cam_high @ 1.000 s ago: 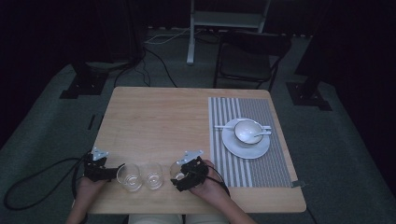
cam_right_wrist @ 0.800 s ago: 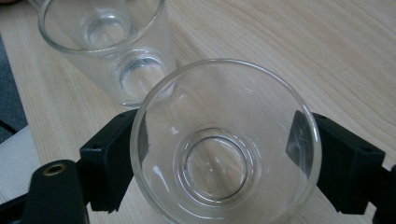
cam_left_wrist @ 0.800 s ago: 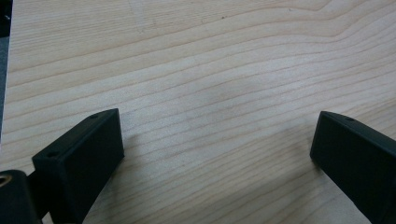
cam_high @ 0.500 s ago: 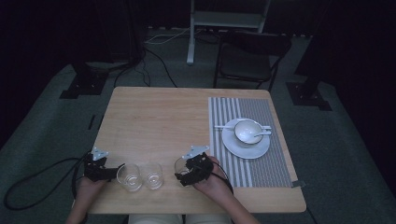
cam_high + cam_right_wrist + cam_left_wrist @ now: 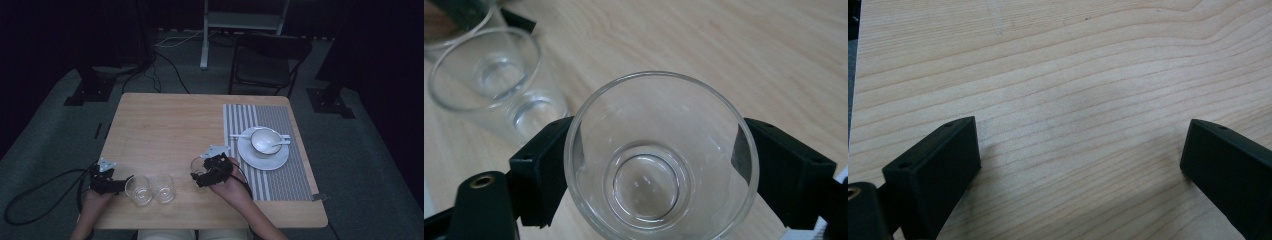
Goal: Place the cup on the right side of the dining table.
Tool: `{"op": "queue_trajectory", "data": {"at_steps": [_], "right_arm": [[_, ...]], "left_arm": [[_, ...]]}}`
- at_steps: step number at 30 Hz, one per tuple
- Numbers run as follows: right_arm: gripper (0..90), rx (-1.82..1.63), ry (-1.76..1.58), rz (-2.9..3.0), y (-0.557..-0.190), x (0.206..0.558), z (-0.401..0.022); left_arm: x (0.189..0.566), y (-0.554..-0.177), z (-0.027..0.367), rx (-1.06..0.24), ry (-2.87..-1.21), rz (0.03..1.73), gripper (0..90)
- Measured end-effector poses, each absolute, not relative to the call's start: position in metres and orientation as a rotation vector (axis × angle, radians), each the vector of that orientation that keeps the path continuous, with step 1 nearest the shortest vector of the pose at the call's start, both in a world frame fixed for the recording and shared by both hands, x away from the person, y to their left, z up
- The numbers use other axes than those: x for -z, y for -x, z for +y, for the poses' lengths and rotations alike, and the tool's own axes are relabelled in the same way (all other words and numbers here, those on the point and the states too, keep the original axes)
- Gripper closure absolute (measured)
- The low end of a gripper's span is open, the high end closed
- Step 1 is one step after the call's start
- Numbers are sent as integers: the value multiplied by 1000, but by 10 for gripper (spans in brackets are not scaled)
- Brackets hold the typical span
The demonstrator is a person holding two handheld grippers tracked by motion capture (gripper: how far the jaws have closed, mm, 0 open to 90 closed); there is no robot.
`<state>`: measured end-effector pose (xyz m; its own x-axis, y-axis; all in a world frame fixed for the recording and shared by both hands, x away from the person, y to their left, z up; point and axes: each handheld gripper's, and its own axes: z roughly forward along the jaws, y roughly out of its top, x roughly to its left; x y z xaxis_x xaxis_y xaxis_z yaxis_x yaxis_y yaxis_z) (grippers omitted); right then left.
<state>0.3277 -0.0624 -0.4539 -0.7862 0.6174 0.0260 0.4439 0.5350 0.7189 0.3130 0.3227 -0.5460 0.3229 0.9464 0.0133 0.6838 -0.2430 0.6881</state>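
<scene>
My right gripper (image 5: 200, 170) is shut on a clear drinking glass (image 5: 661, 160), its two black jaws pressed to the glass's opposite sides. In the high view this glass (image 5: 198, 165) is near the table's front middle, apart from the others. Two more clear glasses (image 5: 138, 190) (image 5: 162, 188) stand side by side at the front left; the nearer of these glasses (image 5: 489, 75) appears behind the held one in the right gripper view. My left gripper (image 5: 120, 183) rests just left of that pair. Its jaws are open over bare wood (image 5: 1078, 100) with nothing between them.
A grey striped placemat (image 5: 295, 175) lies on the right of the wooden table (image 5: 165, 125), bearing a white plate (image 5: 250, 155), a bowl (image 5: 263, 140) and a spoon (image 5: 285, 136). A dark chair (image 5: 265, 60) stands beyond the far edge. Cables trail over the left floor.
My right gripper has carried its glass away from the other two, to the right and a little farther from the front edge. The left gripper has stayed put.
</scene>
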Motion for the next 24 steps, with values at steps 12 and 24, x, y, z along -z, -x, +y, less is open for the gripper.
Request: {"op": "queue_trajectory", "data": {"at_steps": [12,24], "right_arm": [[176,-1096,-934,2461,-362,430,-71],[176,-1031,-1031,2409,-409,423,-85]], "left_arm": [[546,-313,323,-587,-2011,1429,31],[546,-313,323,-586,-2015,1426,31]]}}
